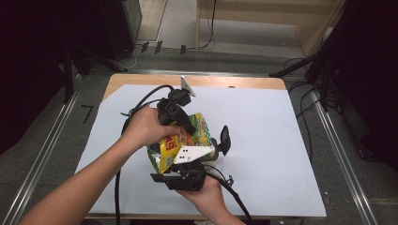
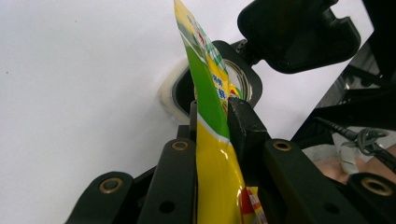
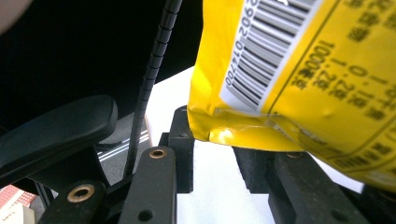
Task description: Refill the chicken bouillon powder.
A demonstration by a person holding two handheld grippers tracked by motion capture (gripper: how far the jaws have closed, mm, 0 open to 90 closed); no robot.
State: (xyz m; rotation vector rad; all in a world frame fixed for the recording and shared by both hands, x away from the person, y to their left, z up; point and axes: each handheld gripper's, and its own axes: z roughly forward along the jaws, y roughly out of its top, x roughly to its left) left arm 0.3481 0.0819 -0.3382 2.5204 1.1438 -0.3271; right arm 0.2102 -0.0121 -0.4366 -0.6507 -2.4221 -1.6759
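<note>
A yellow-green pouch (image 1: 180, 140) is held up between two grippers. The left gripper (image 2: 212, 116) clamps its edge to steady it. The right gripper (image 3: 212, 154) has its jaws apart beneath the pouch's corner, seemingly ready to pinch it.

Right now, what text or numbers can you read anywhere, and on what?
"2902 01...": digits beside the barcode on the yellow pouch, right gripper view; the later digits are unsure.
"1000": on the same side of the pouch, near the barcode; the characters after it are blurred.
Front print, high view: too small to read.
Blue characters, left gripper view: seen edge-on, unreadable.
</note>
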